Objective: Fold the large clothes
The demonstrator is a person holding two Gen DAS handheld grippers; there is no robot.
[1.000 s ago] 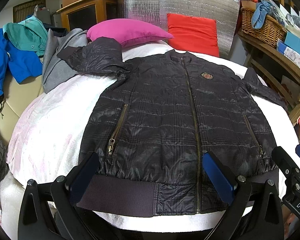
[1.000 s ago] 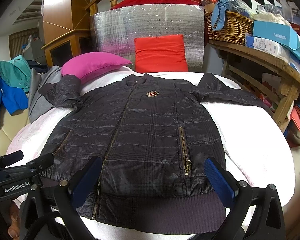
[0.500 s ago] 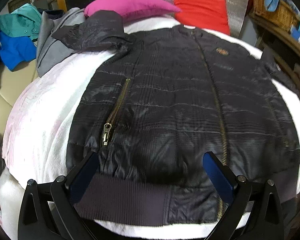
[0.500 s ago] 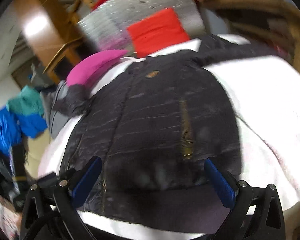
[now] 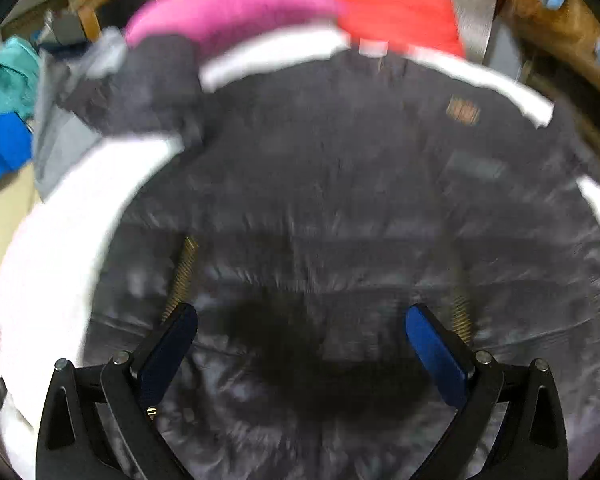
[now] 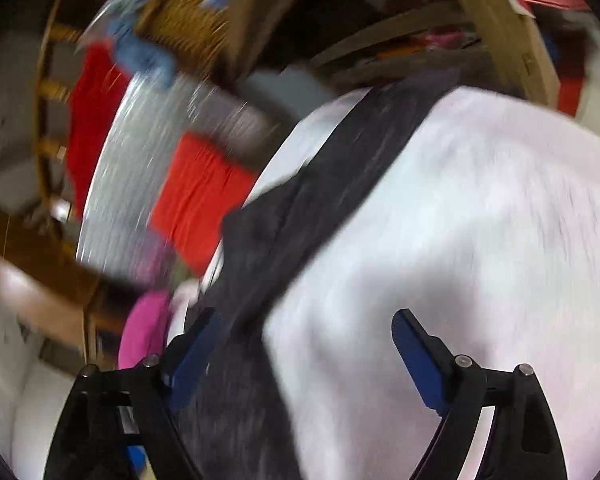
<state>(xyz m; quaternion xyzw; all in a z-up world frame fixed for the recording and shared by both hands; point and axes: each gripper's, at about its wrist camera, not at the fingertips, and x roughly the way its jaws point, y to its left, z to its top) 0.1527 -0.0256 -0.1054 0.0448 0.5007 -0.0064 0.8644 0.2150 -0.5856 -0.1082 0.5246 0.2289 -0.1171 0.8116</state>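
Here the dark quilted jacket (image 5: 340, 200) lies spread flat, front up, on the white cover (image 5: 60, 240), filling the view ahead of the left tool (image 5: 300, 332). That tool hangs just above the jacket's lower front, its jaws wide apart and gripping nothing. The right tool (image 6: 304, 340), rolled sideways, has just been narrowing but stands open; the jacket's sleeve (image 6: 340, 184) stretches ahead of its left finger (image 6: 192, 352), unpinched. Both views are blurred.
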